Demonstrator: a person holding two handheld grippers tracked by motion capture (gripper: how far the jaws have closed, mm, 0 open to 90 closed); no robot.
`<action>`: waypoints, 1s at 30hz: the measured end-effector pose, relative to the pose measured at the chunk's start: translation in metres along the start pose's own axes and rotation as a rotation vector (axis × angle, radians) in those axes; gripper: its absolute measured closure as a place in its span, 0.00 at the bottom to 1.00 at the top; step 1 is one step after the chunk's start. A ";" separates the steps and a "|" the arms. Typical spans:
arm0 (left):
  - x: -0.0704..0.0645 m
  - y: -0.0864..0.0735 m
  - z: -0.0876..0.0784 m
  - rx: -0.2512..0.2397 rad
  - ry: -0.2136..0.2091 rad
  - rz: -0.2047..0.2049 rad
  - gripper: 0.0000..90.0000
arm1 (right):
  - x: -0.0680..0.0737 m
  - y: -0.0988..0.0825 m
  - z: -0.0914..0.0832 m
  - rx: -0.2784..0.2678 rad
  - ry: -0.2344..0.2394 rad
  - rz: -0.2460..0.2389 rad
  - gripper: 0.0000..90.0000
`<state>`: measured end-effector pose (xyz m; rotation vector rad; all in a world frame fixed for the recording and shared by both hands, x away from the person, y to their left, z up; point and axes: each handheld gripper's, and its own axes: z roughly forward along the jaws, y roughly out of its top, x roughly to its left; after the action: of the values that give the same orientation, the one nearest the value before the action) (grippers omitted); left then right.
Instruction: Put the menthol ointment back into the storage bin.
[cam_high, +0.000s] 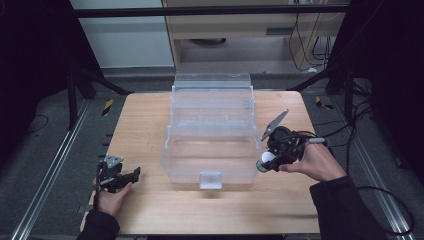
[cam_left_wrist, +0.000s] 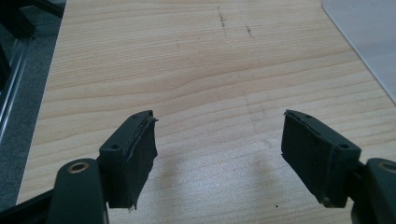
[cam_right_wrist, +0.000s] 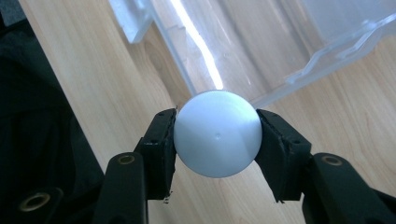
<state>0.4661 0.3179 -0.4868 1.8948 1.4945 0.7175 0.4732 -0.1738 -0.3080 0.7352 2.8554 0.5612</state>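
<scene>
A white ball (cam_right_wrist: 217, 133) sits clamped between the jaws of my right gripper (cam_right_wrist: 216, 135), which is shut on it. In the high view that gripper (cam_high: 266, 161) hangs just off the right front corner of the clear plastic box (cam_high: 212, 150), with the ball (cam_high: 267, 157) held above the wooden table (cam_high: 145, 125). The box stands open, its lid tipped back. My left gripper (cam_high: 131, 175) rests low near the table's front left, its jaws open with nothing between them; in the left gripper view its pads (cam_left_wrist: 140, 154) frame bare wood.
The box's front latch (cam_high: 210, 179) faces the person. A corner of the clear box (cam_left_wrist: 369, 42) shows at the top right of the left gripper view. Metal rails (cam_high: 50, 165) run along the table's sides, and cables (cam_high: 350, 130) trail off to the right.
</scene>
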 end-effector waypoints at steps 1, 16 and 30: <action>0.000 0.000 0.000 0.001 0.000 0.001 0.29 | -0.003 0.004 0.002 -0.008 -0.002 0.007 0.56; 0.001 0.000 0.000 -0.002 0.002 -0.001 0.29 | -0.022 0.023 0.027 -0.040 -0.015 0.045 0.56; 0.001 0.000 0.000 -0.002 0.001 0.002 0.29 | -0.025 0.027 0.057 0.002 0.002 0.026 0.56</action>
<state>0.4662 0.3186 -0.4863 1.8946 1.4921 0.7211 0.5197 -0.1462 -0.3489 0.7732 2.8526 0.5632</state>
